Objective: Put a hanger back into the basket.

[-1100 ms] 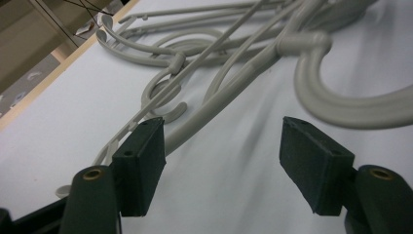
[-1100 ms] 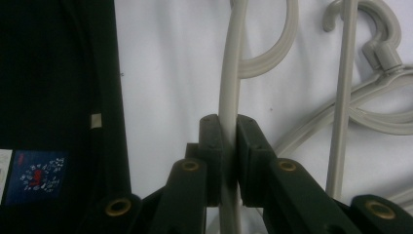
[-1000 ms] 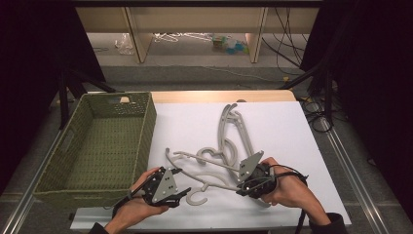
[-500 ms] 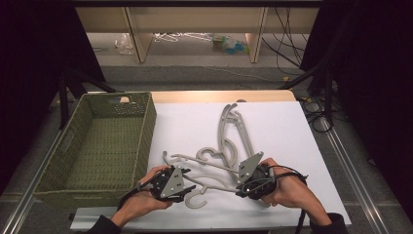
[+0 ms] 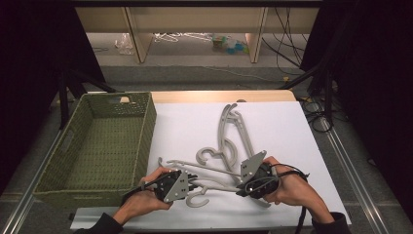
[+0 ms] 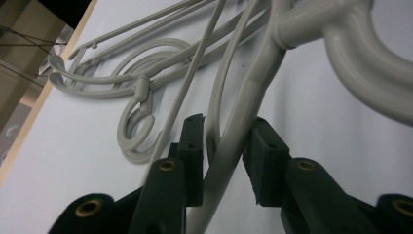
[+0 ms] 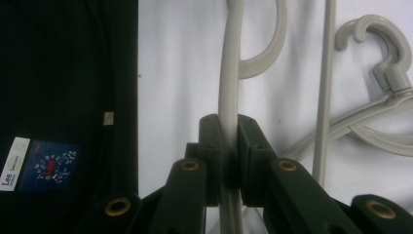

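White sheeting covers the bench (image 5: 292, 126), and a dark room with pale shelving and loose cables lies beyond its far edge. Several grey plastic hangers lie tangled on the sheet, and a woven green basket (image 5: 141, 126) stands at the left side, with no hanger visible inside it.

The nearest hanger (image 5: 214, 184), with its hook pointing toward the person, lies between the two hands at the near edge. The right gripper (image 7: 230, 161) has its fingers closed tight on one arm of that hanger, the bar pinched between the pads. The left gripper (image 6: 221, 161) straddles the other arm; its fingers (image 6: 192, 146) stand somewhat apart, with the bar running between them and seemingly against the right-hand pad, so the grip looks not yet firm.

Judging by this, the work seems to be at an early stage: one hanger is being taken up at both ends, probably to go into the basket, and none has been stowed. The other hangers (image 5: 229, 141), lying farther up the sheet and interlocked, are left to do.
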Motion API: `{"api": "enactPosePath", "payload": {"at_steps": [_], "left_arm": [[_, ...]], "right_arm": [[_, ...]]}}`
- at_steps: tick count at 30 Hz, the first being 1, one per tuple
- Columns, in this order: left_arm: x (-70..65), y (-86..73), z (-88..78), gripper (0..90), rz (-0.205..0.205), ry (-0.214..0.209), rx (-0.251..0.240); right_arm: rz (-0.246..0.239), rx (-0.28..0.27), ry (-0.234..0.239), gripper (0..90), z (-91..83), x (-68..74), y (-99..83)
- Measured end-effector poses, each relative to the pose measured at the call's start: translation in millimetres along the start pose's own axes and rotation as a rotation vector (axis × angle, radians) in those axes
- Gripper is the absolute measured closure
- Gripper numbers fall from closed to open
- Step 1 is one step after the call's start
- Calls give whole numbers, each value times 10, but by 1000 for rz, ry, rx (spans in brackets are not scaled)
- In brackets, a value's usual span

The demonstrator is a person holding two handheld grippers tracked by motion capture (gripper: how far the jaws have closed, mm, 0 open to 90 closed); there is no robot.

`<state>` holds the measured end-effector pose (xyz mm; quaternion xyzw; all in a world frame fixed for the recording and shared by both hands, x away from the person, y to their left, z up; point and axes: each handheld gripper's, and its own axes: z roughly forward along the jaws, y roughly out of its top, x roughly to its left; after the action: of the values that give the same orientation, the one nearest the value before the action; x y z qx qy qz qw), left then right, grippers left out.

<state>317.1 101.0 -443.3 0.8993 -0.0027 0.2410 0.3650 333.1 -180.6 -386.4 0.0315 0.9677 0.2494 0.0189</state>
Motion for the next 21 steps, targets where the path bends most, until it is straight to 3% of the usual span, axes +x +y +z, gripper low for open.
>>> {"api": "enactPosePath", "payload": {"at_steps": [5,9,12,16,18,21], "left_arm": [[1,73,-58,737,23,-22,1],[21,109,-121,755,6,-45,-24],[37,163,-188,768,-46,-81,-44],[46,203,-230,782,-81,-109,-47],[55,212,-253,788,-146,-129,-53],[84,218,-295,789,-208,-130,-33]], "right_arm": [[-8,-30,7,808,-54,-58,-36],[-1,-63,-22,776,-130,-81,-58],[14,-79,-47,750,-170,-91,-59],[48,-84,-58,699,-192,-92,-63],[61,-95,-72,664,-197,-101,-62],[84,-114,-98,599,-224,-86,-42]]}}
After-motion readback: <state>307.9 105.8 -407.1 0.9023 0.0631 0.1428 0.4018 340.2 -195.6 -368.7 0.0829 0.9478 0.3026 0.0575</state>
